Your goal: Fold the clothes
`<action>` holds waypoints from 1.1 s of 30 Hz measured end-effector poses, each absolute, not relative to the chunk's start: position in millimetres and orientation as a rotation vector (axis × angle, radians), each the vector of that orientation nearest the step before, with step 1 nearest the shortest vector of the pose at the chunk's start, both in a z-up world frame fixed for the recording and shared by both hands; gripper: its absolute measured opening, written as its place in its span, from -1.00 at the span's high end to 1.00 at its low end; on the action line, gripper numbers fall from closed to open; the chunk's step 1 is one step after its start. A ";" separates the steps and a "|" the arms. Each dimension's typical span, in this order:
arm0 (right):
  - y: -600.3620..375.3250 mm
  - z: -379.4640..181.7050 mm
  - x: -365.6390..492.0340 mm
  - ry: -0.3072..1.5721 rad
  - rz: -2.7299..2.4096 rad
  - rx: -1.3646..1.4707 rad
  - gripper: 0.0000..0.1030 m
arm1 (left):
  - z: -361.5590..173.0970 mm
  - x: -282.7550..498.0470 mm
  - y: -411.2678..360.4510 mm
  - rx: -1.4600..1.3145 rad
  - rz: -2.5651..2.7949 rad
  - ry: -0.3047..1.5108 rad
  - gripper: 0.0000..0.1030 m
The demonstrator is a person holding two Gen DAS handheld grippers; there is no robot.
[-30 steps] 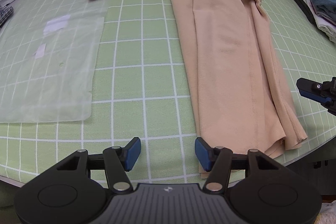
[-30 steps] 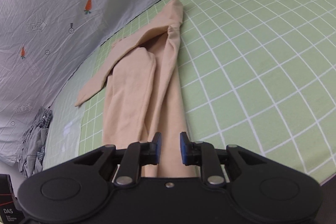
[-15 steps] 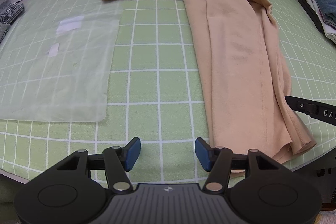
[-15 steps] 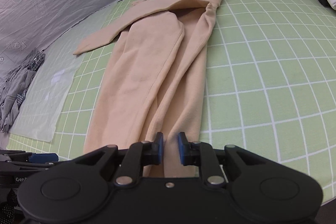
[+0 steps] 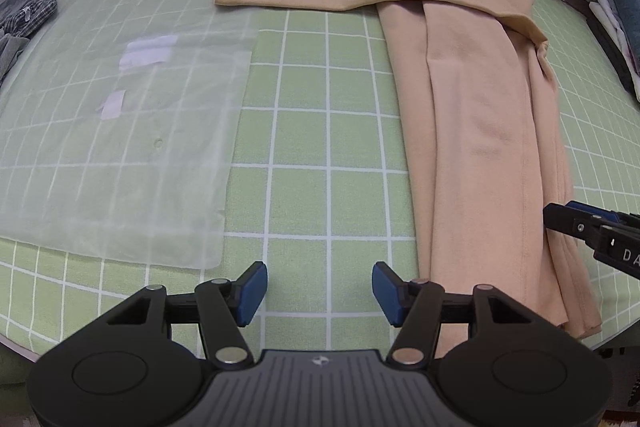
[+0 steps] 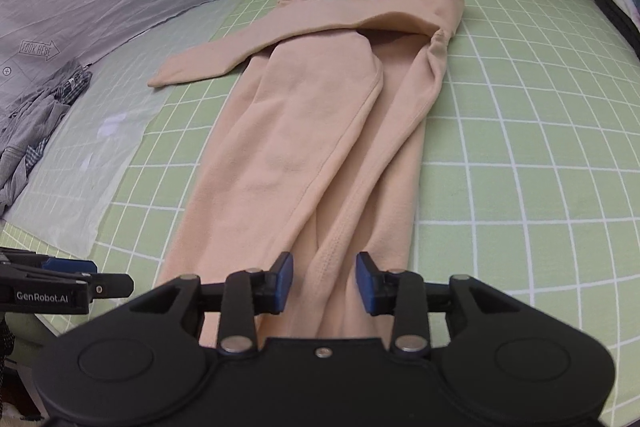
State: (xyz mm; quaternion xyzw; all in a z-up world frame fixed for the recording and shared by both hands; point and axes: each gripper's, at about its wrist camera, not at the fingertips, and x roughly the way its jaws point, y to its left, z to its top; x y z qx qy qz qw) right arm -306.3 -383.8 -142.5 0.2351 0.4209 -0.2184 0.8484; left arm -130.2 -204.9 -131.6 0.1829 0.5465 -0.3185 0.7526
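Peach garment (image 5: pixel 480 131) lies folded lengthwise on the green-checked counter (image 5: pixel 328 139), one sleeve stretched out sideways.

Left wrist view: the left hand-held gripper (image 5: pixel 319 293) hangs spread over bare counter, just beside the garment's near hem; a translucent sheet (image 5: pixel 120 163) lies to the left.
Right wrist view: the right hand-held gripper (image 6: pixel 324 283) is spread over the hem, possibly touching the cloth; rumpled grey clothes (image 6: pixel 36 123) lie far left.

One peach garment (image 5: pixel 480 131), one plastic sheet (image 5: pixel 120 163), two grippers.
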 end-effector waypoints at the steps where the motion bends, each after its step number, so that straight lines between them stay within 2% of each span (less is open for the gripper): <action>1: -388.2 -140.2 -304.7 0.878 -0.476 0.488 0.29 | -130.8 -123.6 -206.0 0.385 -0.684 1.191 -0.15; 4: -401.5 -133.4 -299.9 0.848 -0.523 0.464 0.23 | -127.8 -102.2 -208.8 0.337 -0.648 1.185 -0.20; 6: -410.3 -128.9 -296.6 0.829 -0.554 0.448 0.10 | -125.4 -85.1 -210.1 0.304 -0.622 1.175 -0.26; 15: -466.5 -129.9 -250.2 0.818 -0.664 0.351 -0.08 | -121.2 5.2 -235.5 0.206 -0.536 1.127 -0.27; 19: -487.8 -139.8 -220.7 0.852 -0.693 0.274 -0.15 | -130.3 46.1 -259.0 0.195 -0.524 1.112 -0.41; 23: -503.7 -151.5 -189.2 0.874 -0.741 0.188 -0.15 | -140.7 82.3 -280.8 0.175 -0.504 1.123 -0.42; 28: -516.0 -156.3 -165.4 0.862 -0.790 0.096 -0.12 | -143.9 107.7 -302.2 0.180 -0.528 1.087 -0.53; 31: -521.0 -158.7 -157.0 0.853 -0.802 0.065 -0.06 | -147.7 107.9 -310.2 0.212 -0.541 1.064 -0.54; 33: -525.5 -160.9 -153.8 0.851 -0.796 0.083 0.15 | -149.2 105.9 -315.4 0.243 -0.547 1.054 -0.50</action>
